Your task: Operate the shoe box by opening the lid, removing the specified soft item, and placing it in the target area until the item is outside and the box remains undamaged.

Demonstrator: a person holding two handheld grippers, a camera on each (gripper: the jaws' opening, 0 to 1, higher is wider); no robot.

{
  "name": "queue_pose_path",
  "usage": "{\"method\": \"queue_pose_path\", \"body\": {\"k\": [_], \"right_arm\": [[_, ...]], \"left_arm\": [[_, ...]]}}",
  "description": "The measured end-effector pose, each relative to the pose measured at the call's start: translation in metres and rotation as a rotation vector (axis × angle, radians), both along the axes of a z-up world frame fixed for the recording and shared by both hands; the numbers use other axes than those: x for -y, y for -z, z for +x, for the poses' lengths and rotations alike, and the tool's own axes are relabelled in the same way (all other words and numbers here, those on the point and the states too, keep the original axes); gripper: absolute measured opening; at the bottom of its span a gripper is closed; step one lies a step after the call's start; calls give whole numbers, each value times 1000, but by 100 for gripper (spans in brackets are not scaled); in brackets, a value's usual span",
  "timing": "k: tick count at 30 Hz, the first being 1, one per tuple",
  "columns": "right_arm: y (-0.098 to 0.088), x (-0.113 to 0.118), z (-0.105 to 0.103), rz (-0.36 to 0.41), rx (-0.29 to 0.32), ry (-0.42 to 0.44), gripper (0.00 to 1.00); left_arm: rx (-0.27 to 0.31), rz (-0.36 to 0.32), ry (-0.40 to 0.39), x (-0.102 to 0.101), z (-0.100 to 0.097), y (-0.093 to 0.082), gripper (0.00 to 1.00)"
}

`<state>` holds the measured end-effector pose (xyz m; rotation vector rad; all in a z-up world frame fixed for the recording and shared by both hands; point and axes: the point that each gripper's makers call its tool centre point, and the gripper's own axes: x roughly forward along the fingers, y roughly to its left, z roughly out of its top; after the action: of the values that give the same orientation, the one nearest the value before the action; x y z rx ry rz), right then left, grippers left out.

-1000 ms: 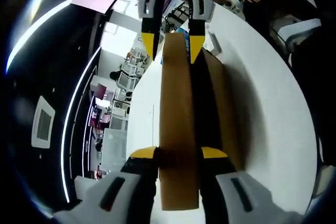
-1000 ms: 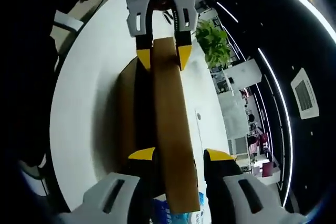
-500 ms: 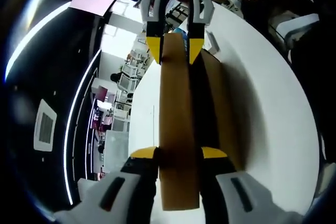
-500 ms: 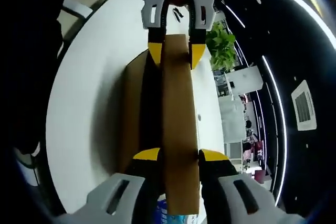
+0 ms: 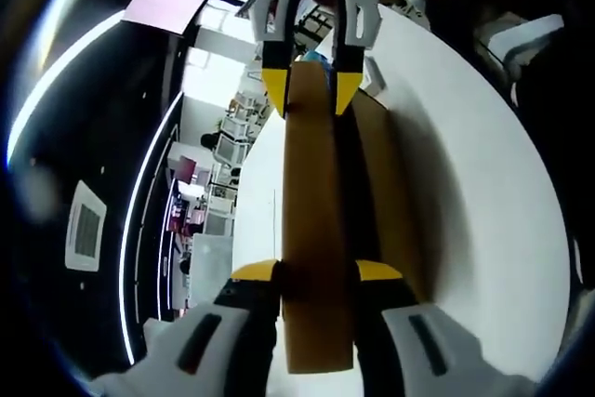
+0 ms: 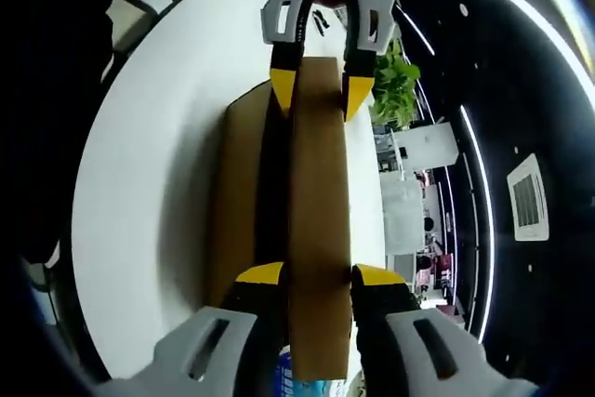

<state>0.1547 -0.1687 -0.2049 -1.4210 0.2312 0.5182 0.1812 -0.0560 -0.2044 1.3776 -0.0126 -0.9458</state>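
I have the left gripper [image 5: 316,276] and the right gripper [image 6: 316,278] each clenched on an end of the raised lid [image 5: 314,230], which stands edge-on above the shoe box [image 5: 376,192]. I should lift both ends evenly, to spare the cardboard. The white counter [image 5: 483,202] carries it; beyond is an office with a plant [image 6: 395,90].

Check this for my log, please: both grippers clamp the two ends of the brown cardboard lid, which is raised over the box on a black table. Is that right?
One detail is wrong: the table is white, not black, as the left gripper view shows. The rest holds: the left gripper and the right gripper each grip an end of the brown cardboard lid, raised over the box.
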Motion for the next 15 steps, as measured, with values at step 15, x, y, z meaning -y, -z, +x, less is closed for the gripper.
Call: {"method": "queue_pose_path", "body": {"k": [15], "right_arm": [[11,-3,-5,-18,76,14,27]], "left_arm": [[42,7,-2,-2,-3,12,30]]}}
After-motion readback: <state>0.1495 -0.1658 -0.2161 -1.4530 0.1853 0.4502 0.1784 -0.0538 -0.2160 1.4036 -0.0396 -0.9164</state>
